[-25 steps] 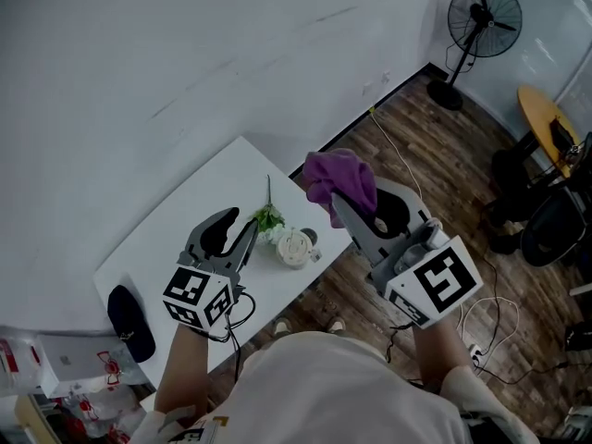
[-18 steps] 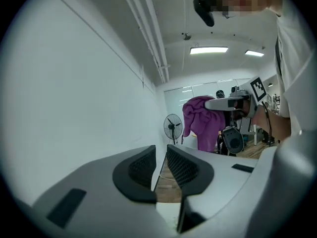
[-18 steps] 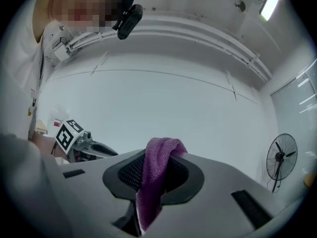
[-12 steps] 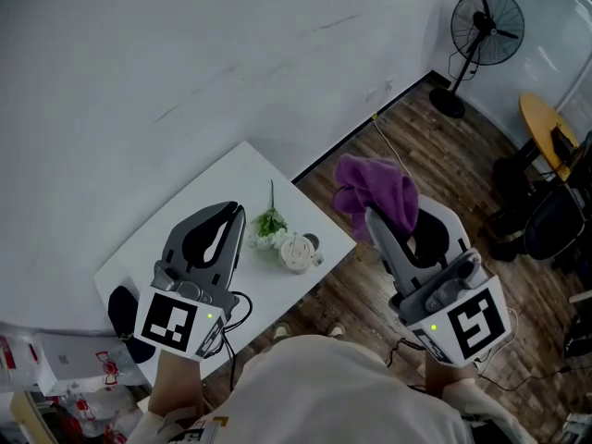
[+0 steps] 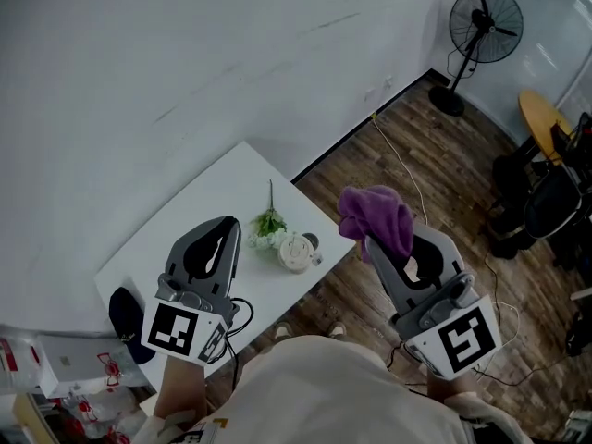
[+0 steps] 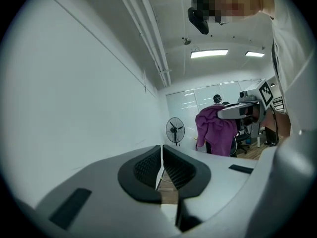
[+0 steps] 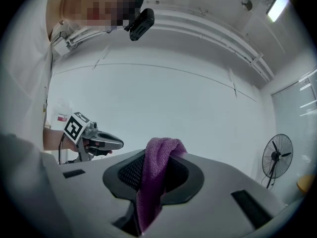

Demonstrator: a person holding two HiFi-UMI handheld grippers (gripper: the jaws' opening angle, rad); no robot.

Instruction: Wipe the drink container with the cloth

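A small round pale drink container [image 5: 296, 250] stands on the white table [image 5: 199, 218] beside a green sprig with white flowers [image 5: 267, 225]. My left gripper [image 5: 231, 234] is raised above the table's near left part, jaws shut with nothing between them; in the left gripper view its pads [image 6: 148, 165] meet. My right gripper [image 5: 373, 241] is held up over the wooden floor to the right of the table, shut on a purple cloth [image 5: 376, 219] that bunches over its tips. In the right gripper view the purple cloth [image 7: 154, 179] hangs down between the jaws.
A dark cap [image 5: 129, 322] lies at the table's near left corner. A standing fan [image 5: 481, 28] is at the far right by the wall, with chairs and a round yellow table [image 5: 546, 123] beyond. A cable runs along the wooden floor [image 5: 407, 169].
Both grippers have lifted and drawn back towards me, away from the container. The left gripper's jaws have closed. The cloth stays in the right gripper.
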